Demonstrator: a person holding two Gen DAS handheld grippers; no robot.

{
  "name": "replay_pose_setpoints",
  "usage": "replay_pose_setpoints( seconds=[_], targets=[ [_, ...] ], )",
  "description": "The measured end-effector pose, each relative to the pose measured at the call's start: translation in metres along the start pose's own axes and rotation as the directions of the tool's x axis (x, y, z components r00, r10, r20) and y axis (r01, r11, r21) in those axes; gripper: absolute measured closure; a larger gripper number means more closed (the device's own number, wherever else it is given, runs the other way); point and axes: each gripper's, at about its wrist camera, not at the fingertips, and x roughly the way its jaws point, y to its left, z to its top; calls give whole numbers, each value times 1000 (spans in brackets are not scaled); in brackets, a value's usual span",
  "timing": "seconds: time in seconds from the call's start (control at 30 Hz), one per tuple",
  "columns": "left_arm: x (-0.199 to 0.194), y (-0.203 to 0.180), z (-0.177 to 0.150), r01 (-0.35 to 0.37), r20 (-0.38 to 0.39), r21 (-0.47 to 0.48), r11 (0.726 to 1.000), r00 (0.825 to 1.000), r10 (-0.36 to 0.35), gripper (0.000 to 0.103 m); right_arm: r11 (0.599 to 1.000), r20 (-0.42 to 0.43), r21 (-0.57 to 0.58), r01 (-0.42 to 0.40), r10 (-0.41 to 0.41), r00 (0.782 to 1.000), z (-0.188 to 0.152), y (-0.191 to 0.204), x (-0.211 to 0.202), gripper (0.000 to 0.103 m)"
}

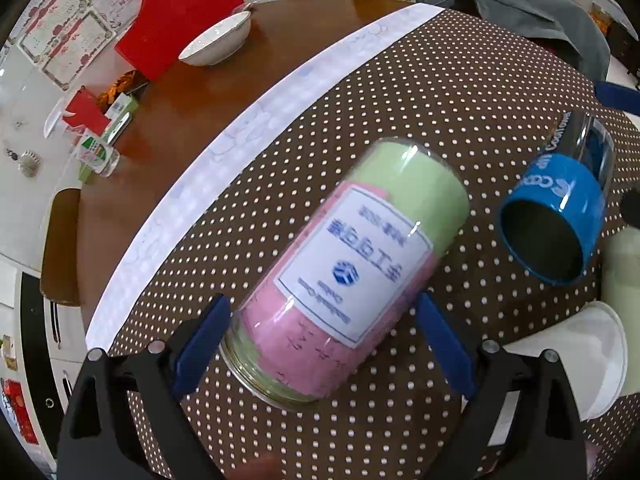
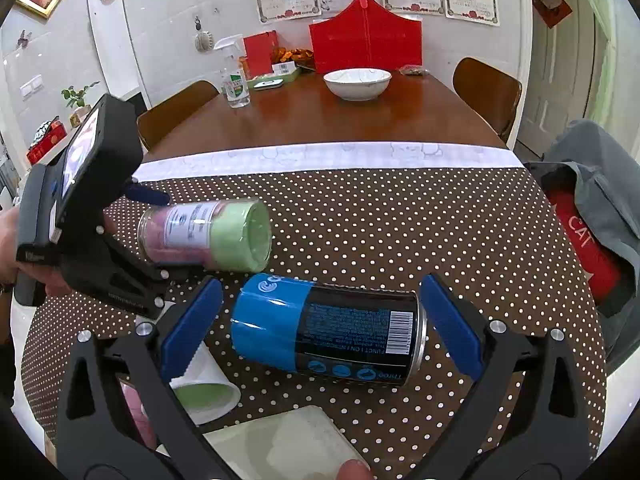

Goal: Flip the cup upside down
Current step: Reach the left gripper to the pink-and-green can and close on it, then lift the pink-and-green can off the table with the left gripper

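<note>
A clear glass cup [image 1: 352, 268] with pink and green paper and a white label inside is tilted on its side between my left gripper's [image 1: 320, 344] blue pads, which are shut on its rim end. It also shows in the right wrist view [image 2: 208, 236], held above the dotted cloth. A blue and black cup [image 2: 328, 332] lies sideways between my right gripper's [image 2: 320, 320] blue pads, which are shut on its two ends. It also shows in the left wrist view [image 1: 556, 208], open mouth facing the camera.
A brown dotted tablecloth [image 2: 400, 220] covers the near table. A white paper cup [image 2: 204, 388] lies below the right gripper. A pale green tray [image 2: 288, 444] sits at the near edge. A white bowl [image 2: 357, 83], spray bottle [image 2: 236, 84] and red box [image 2: 366, 40] stand farther back.
</note>
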Motion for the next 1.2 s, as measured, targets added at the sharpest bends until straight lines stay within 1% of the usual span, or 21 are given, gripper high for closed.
replay_pose_setpoints(
  seconds=[0.07, 0.2, 0.37, 0.47, 0.67, 0.73, 0.83, 0.97, 1.1, 1.17, 1.2],
  targets=[
    [5, 1, 4, -10, 0, 9, 1000, 1000, 10, 16, 1000, -3, 6, 2, -2, 1000, 0, -1, 2, 6],
    [9, 3, 9, -16, 4, 7, 1000, 1000, 16, 18, 1000, -5, 12, 7, -7, 1000, -1, -3, 3, 6],
    [4, -8, 3, -45, 30, 20, 999, 999, 44, 23, 1000, -5, 19, 10, -10, 1000, -1, -5, 4, 6],
    [-5, -14, -5, -40, 54, 0, 999, 998, 40, 26, 1000, -6, 22, 10, -10, 1000, 0, -6, 5, 6],
    [-12, -2, -18, -26, 83, -86, 996, 996, 33, 31, 1000, -4, 29, 11, -11, 1000, -4, -7, 2, 6],
    [-15, 0, -22, -20, 87, -107, 994, 996, 29, 32, 1000, -4, 28, 12, -12, 1000, -6, -8, 0, 6],
    [-12, 4, -22, -13, 79, -109, 994, 997, 22, 32, 1000, -2, 28, 12, -12, 1000, -7, -8, -2, 6],
    [-8, 1, -16, -43, 44, -69, 997, 998, 46, 29, 1000, 4, 27, 11, -11, 1000, -6, -7, -4, 6],
    [5, 0, -5, -92, 4, -49, 995, 996, 93, 26, 1000, 4, 28, 8, -8, 1000, -7, -4, -5, 6],
    [12, 2, -1, -92, 0, -52, 994, 996, 93, 26, 1000, 3, 27, 9, -9, 1000, -7, -5, -5, 6],
    [13, 4, 1, -74, 9, -66, 995, 997, 75, 26, 1000, 3, 28, 12, -12, 1000, -7, -4, -5, 6]
  ],
)
